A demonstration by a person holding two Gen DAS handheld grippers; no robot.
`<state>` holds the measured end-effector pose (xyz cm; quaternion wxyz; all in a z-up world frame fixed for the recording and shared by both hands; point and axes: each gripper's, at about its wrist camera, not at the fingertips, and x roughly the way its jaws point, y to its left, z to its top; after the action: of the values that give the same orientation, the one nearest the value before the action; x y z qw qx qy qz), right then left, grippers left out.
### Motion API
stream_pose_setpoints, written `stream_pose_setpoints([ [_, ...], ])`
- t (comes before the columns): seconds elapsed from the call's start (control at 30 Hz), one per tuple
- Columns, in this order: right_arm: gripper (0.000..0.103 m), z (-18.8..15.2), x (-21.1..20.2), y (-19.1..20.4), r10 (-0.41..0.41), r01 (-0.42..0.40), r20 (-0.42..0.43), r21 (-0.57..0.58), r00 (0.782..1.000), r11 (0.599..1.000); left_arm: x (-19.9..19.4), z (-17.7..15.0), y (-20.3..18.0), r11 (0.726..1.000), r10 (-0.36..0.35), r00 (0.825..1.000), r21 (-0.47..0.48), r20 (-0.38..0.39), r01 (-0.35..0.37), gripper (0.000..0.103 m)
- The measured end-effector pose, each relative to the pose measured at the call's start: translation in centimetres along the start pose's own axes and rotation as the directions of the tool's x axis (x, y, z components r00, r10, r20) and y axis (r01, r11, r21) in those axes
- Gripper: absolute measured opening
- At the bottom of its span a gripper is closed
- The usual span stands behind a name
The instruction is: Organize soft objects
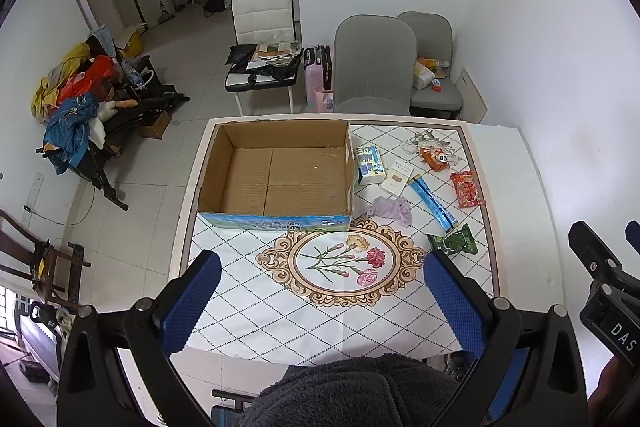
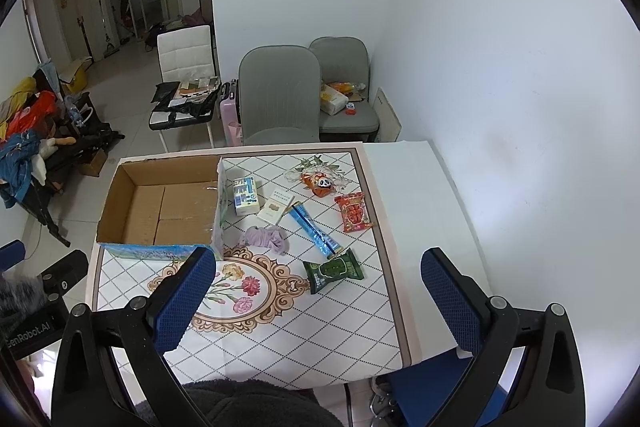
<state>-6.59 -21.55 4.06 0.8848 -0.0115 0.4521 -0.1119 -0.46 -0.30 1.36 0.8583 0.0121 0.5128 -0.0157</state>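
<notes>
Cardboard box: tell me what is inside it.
The cardboard box holds nothing visible: only its bare folded bottom flaps show. The strip of floor just behind its near wall is hidden in both views. The purple cloth and the snack packets lie outside it.

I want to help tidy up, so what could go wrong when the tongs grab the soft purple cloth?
1. The purple cloth lies close to the long blue packet, so the open right tongs might knock that packet away.
2. The cloth is floppy; part may hang over the box wall rather than drop inside.
</notes>
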Motion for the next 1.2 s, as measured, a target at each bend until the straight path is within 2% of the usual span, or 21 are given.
stream_pose_setpoints([
  [1.2,0.103,0.64,-0.42,0.86,0.032,-0.031,0.018,-0.025,0.999,0.999,-0.44,-0.23,0.04,1.0,0.004,0.999,-0.008,0.037,-0.004,0.103],
])
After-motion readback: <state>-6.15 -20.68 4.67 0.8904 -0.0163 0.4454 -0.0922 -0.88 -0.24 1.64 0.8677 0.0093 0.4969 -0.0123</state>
